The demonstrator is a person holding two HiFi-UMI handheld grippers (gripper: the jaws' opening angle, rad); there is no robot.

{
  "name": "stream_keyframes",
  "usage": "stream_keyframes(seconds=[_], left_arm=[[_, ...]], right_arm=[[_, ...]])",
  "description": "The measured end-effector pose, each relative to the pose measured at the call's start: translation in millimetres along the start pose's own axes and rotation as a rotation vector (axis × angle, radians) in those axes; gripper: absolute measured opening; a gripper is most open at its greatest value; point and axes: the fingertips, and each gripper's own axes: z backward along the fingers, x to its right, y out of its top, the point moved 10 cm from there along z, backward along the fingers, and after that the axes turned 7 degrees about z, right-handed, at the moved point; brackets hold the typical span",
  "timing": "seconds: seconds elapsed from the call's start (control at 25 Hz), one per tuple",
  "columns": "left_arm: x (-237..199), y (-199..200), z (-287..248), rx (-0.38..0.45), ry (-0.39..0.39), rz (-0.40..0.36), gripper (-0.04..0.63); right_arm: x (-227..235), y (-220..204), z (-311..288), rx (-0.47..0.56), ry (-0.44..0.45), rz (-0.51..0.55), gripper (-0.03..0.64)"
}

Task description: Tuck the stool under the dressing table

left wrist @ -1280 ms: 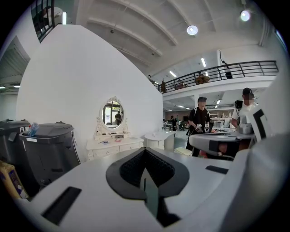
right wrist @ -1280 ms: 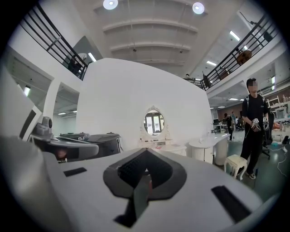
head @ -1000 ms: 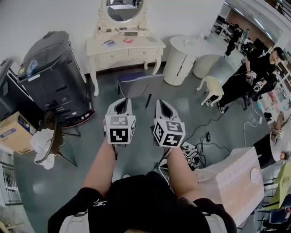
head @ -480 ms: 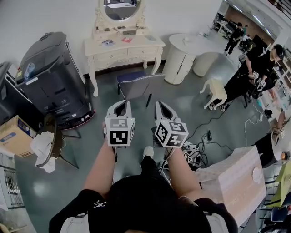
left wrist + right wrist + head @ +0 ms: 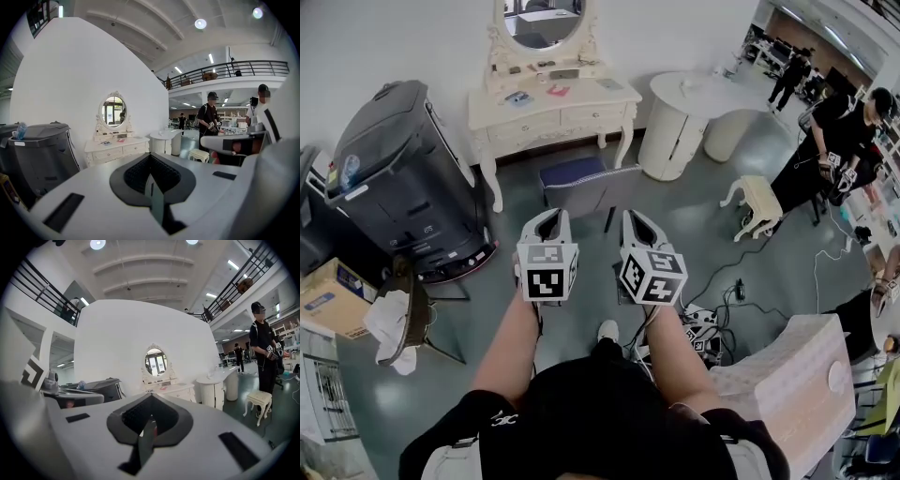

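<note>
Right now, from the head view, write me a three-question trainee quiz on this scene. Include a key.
1. True or false: the left gripper and the right gripper both have their jaws shut with nothing between them.
2. Multiple choice: what stands directly in front of the dressing table? A) a blue-seated chair B) a cardboard box C) a round white table
3. Short answer: is the white stool tucked under the dressing table or apart from it?

Key: 1 true. 2 A. 3 apart; it stands on the open floor, off to the table's right in the head view.
</note>
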Motion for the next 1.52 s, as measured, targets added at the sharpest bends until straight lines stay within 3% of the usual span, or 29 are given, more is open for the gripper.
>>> stream_keyframes(seconds=[0.52, 1.0, 1.28, 1.52], left_arm=[[11.3, 21.8, -119.0, -0.061, 0.049, -0.023, 0.005], [24.8, 12.0, -197.7, -0.167, 0.157, -0.025, 0.005], [20.5, 3.3, -220.4, -0.220, 0.203, -0.008, 0.005], [11.2, -10.8, -230.4, -0.268, 0.216, -0.007, 0.005]], right_arm=[[87.5, 11.9, -98.5, -0.057, 0.047, 0.019, 0.008], [172.8, -3.0, -162.7, -0.129, 0.095, 0.033, 0.008], [188.0, -11.4, -193.1, -0.141, 0.184, 0.097, 0.008], [196.3, -30.8, -215.8, -0.238, 0.200, 0.141, 0.008]])
